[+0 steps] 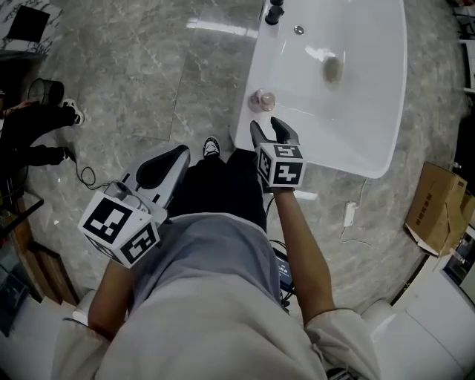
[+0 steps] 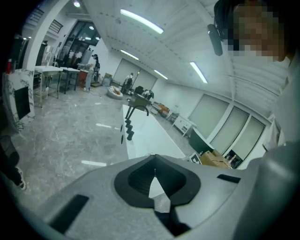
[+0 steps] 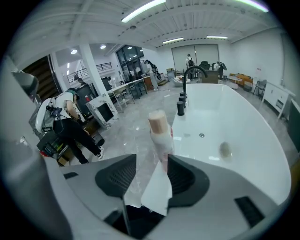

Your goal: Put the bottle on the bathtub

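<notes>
My right gripper hangs over the near rim of the white bathtub. Its jaws stand wide apart and grip nothing. The bottle, with a pale pink cap, stands upright on that rim, just beyond the jaw tips and clear of them. In the right gripper view it rises in line with the gap. My left gripper sits lower, over the grey marble floor, its jaws closed tip to tip and empty. A black faucet stands at the tub's far end.
</notes>
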`<act>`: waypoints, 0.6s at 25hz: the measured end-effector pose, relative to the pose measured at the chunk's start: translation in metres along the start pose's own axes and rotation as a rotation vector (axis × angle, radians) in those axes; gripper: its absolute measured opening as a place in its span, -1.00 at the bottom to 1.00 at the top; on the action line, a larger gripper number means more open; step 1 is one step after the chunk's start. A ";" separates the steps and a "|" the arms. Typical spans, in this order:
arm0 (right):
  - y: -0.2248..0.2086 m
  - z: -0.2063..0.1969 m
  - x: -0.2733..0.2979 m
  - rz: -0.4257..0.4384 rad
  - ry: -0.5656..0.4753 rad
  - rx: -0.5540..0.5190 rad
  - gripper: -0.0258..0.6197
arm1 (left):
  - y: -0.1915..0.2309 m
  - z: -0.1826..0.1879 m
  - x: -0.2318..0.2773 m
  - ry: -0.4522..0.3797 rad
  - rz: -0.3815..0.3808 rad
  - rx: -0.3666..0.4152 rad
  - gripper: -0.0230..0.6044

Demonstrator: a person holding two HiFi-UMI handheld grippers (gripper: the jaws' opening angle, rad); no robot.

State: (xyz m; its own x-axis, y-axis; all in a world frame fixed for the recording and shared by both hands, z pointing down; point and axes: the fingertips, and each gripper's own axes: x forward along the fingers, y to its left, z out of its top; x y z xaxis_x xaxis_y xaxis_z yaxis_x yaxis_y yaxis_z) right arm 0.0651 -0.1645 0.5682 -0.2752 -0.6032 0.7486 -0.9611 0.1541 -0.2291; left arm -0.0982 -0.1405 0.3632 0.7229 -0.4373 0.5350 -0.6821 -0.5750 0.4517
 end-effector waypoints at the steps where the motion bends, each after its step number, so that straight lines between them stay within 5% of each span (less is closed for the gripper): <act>1: 0.003 0.003 -0.008 0.005 -0.011 -0.004 -0.29 | 0.000 0.003 -0.002 -0.006 0.003 0.002 -0.91; 7: 0.016 0.020 -0.047 -0.005 -0.068 -0.072 -0.36 | -0.005 0.017 -0.007 -0.042 -0.011 0.045 -0.91; 15: 0.035 0.048 -0.106 0.039 -0.165 -0.016 -0.50 | -0.018 0.039 -0.014 -0.121 -0.059 0.064 -0.91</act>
State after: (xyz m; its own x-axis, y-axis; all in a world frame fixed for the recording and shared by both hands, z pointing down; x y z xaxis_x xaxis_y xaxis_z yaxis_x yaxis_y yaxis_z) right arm 0.0619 -0.1326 0.4513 -0.3060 -0.7164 0.6270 -0.9504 0.1916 -0.2448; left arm -0.0920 -0.1512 0.3200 0.7722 -0.4794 0.4169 -0.6324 -0.6436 0.4312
